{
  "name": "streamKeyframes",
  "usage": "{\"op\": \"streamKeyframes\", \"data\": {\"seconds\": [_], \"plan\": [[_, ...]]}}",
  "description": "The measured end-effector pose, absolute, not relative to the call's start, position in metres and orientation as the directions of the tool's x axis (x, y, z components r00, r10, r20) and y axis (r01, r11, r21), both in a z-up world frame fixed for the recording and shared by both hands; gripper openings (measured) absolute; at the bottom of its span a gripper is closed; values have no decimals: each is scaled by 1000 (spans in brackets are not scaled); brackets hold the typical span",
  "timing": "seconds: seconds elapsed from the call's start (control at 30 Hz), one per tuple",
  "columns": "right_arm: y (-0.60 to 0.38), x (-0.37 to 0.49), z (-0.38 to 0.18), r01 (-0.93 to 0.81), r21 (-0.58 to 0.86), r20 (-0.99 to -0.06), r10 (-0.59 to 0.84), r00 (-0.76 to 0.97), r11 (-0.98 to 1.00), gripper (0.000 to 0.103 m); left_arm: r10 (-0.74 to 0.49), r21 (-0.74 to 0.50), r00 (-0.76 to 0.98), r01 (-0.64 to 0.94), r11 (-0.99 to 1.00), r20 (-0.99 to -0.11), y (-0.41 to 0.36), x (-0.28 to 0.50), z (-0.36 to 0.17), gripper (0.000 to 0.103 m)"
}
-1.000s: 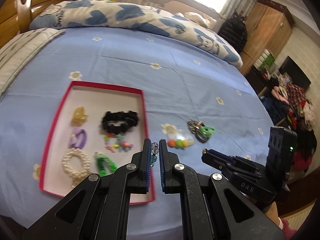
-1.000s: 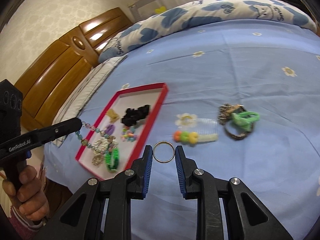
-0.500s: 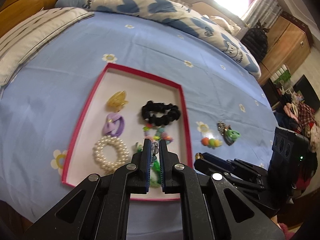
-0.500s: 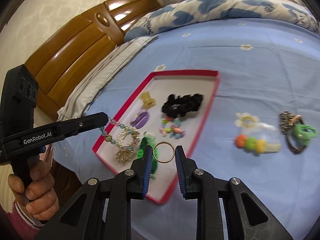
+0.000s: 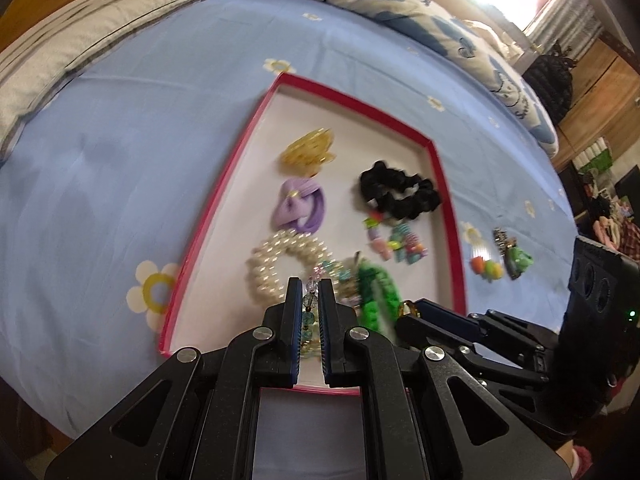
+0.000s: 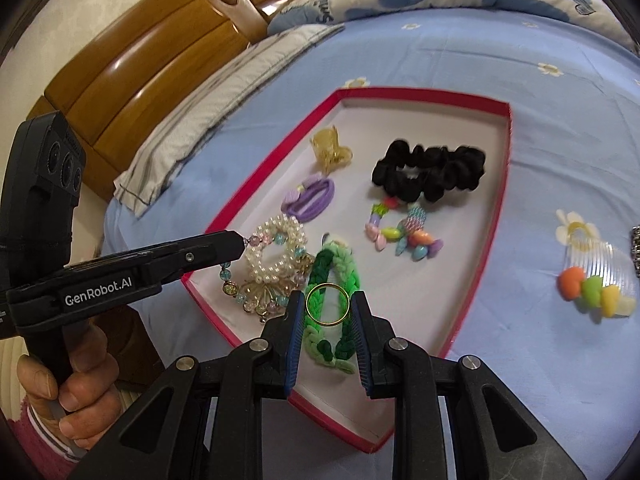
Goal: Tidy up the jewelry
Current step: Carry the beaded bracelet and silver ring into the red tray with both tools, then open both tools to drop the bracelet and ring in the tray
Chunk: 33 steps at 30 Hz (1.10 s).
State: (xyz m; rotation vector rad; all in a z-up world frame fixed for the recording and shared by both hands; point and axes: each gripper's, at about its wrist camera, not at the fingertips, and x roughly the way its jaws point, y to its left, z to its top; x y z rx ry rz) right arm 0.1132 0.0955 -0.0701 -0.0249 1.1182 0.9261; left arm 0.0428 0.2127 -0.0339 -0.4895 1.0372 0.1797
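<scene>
Both loads hang over the near end of the tray point(image 6: 505, 148), which is already crowded there. The main risk is judged to be tangling: if the bead bracelet point(image 6: 256, 276) is let go where it dangles, it could drape over the pearl band point(image 6: 276, 248) and the gold brooch beside it. The ring point(image 6: 328, 305), released above the green braid point(image 6: 332, 280), could bounce on the soft braid, roll under it, or hop the tray's near rim onto the sheet point(image 6: 560, 128).

The left gripper point(image 5: 309, 300) is nearly closed, pinching the bracelet's strand. The right gripper point(image 6: 327, 308) is narrowly parted, its pads clamping the ring edge to edge.
</scene>
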Motion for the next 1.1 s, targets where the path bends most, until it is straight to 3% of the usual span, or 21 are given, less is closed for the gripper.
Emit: {"op": "streamKeyframes", "data": {"seconds": [0.6,1.1], "plan": [[100,115,-78,-646,411,-790,605,100,643,27,-66,-269,465,-387,882,-883,212,44,-44,8],[75,114,-54,-632,424,-757,637,146,648,28,-46,-264,498,-378,887,-866,207,39,-18,30]]}}
